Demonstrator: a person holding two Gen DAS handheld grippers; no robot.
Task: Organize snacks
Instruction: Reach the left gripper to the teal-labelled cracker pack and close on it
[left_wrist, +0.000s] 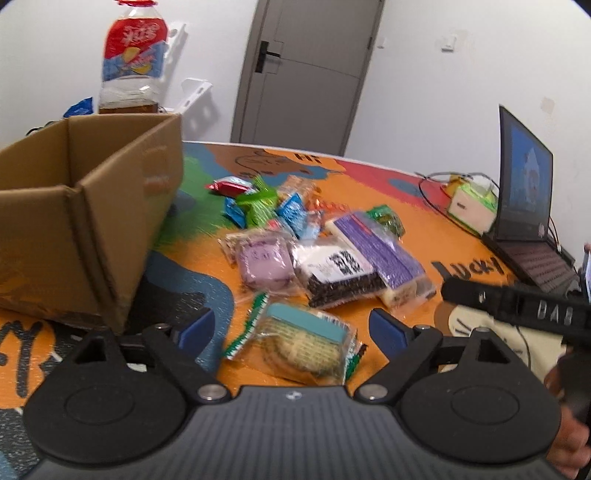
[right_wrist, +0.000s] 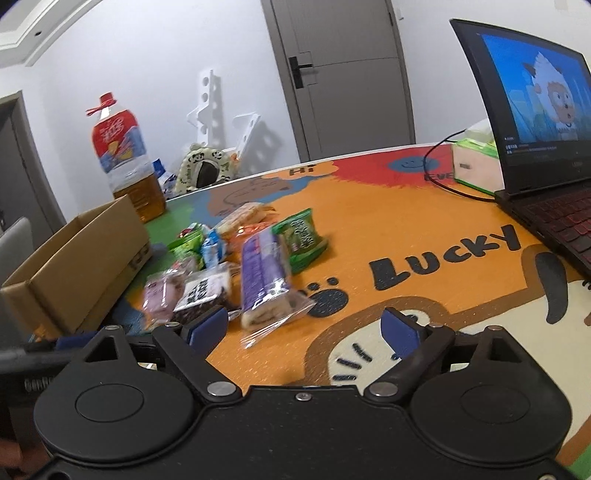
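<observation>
**The cookie pack sits right in front of my left fingers**

On the far left stands the cardboard box (left_wrist: 88, 206), open at the top. It looks empty from here, though I cannot see its floor. I think the snacks should go in there.

Next comes my left gripper (left_wrist: 291, 328). Its blue fingers (left_wrist: 197, 328) are spread wide and hold nothing. The cookie pack (left_wrist: 299, 347) lies flat on the table (left_wrist: 402, 195), just ahead of them and in the gap they leave, but not touching either one. Its long side runs across, from one finger toward the other, a bit slanted. My left hand is the nearer one to it, and the box is just beside that hand too.

Past the cookie pack lies the heap of snacks (left_wrist: 295, 229): a purple bun, a dark cake with a white label, and a long purple pack (left_wrist: 380, 254).

My right gripper (right_wrist: 304, 326) is spread wide too, and empty. The long purple pack (right_wrist: 264, 277) lies ahead of its left finger (right_wrist: 207, 326) and off to the left, pointing away from me. Between these fingers is only bare table.

Far right sits the laptop (right_wrist: 535, 122).
</observation>
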